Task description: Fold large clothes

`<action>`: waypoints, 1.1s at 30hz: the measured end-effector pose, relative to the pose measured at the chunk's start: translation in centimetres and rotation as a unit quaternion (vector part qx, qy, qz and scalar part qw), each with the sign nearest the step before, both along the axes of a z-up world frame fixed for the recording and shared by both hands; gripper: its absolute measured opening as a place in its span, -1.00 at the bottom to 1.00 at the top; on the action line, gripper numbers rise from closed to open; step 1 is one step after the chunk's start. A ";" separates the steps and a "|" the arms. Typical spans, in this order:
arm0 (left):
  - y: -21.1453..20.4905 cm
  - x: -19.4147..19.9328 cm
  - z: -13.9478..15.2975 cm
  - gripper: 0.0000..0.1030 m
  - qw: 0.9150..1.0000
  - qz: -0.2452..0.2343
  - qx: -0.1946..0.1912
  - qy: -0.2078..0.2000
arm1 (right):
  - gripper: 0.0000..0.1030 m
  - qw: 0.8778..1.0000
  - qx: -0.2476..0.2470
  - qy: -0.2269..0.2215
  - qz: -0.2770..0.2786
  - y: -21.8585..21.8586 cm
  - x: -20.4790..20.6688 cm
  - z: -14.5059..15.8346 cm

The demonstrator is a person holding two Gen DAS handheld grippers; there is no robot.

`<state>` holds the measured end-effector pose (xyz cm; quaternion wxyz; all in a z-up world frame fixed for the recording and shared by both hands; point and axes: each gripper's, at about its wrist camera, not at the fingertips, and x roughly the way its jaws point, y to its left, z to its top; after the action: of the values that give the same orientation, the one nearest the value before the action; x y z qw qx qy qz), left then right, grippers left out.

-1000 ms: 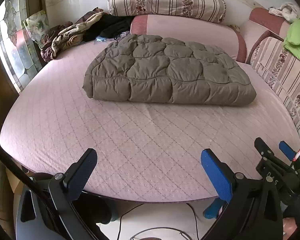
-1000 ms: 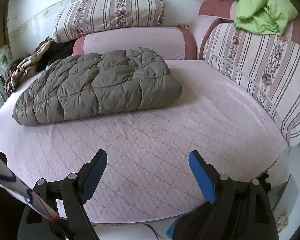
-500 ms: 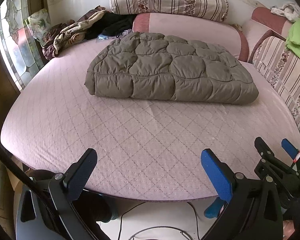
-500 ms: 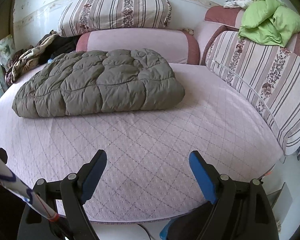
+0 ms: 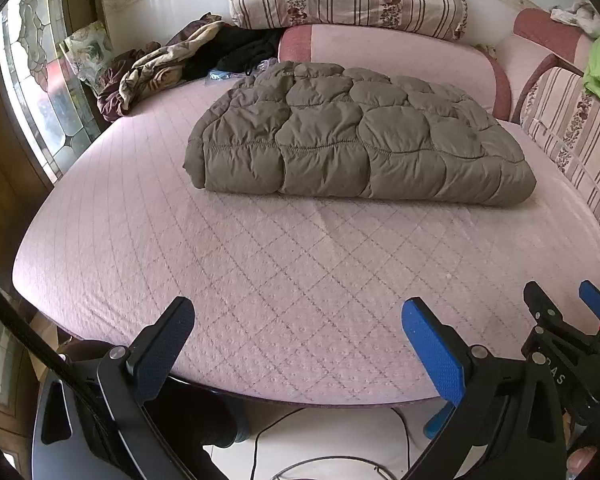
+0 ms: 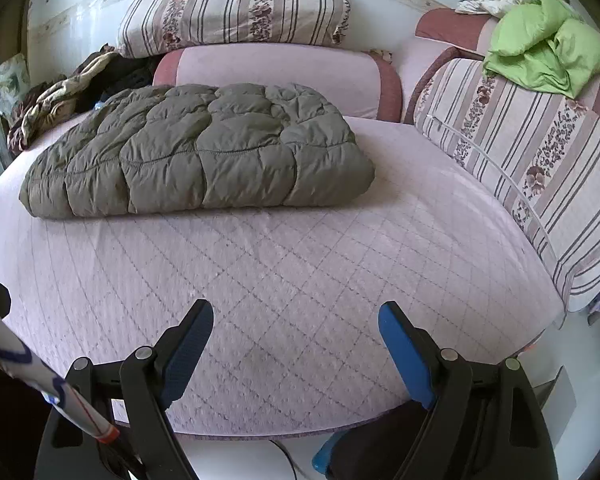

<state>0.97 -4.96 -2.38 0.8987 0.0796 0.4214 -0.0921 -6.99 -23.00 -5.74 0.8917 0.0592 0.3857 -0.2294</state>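
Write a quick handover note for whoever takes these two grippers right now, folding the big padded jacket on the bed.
Left gripper: jaws wide open, nothing between them, at the near edge of the bed.
Right gripper: jaws wide open, empty, also at the near edge.
Olive quilted jacket: lies folded into a thick rectangle mid-bed, towards the pink bolster, touched by neither gripper.
Done: the jacket looks folded.
Left: perhaps nothing on this one; a heap of other clothes sits at the far left corner, a green garment on the sofa back.

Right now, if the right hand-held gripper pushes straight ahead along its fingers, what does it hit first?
Probably the bare pink quilted mattress: the open right hand-held gripper angles down at it. The folded olive puffer jacket lies farther back, though depth is uncertain.
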 end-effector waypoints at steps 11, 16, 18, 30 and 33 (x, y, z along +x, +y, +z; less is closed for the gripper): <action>0.1 0.1 -0.5 1.00 1.000 0.008 0.011 -0.001 | 0.71 1.000 -0.006 0.008 0.009 0.7 0.3 -0.4; 0.0 0.2 -0.7 1.00 1.000 0.005 0.010 0.006 | 0.71 1.000 -0.009 0.009 0.011 1.1 0.4 -0.5; 0.1 0.3 -0.9 1.00 1.000 0.004 0.008 0.010 | 0.71 1.000 -0.009 0.010 0.012 1.2 0.4 -0.5; 0.4 0.7 -1.8 1.00 1.000 0.006 0.000 0.028 | 0.71 1.000 -0.010 0.015 0.015 1.7 0.7 -0.7; 0.4 0.8 -2.0 1.00 0.999 0.006 -0.001 0.033 | 0.71 1.000 -0.010 0.015 0.016 1.8 0.7 -0.7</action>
<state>1.76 -4.54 -4.38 0.8849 0.0726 0.4514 -0.0896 -6.25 -21.20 -6.43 0.8901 0.0401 0.3974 -0.2195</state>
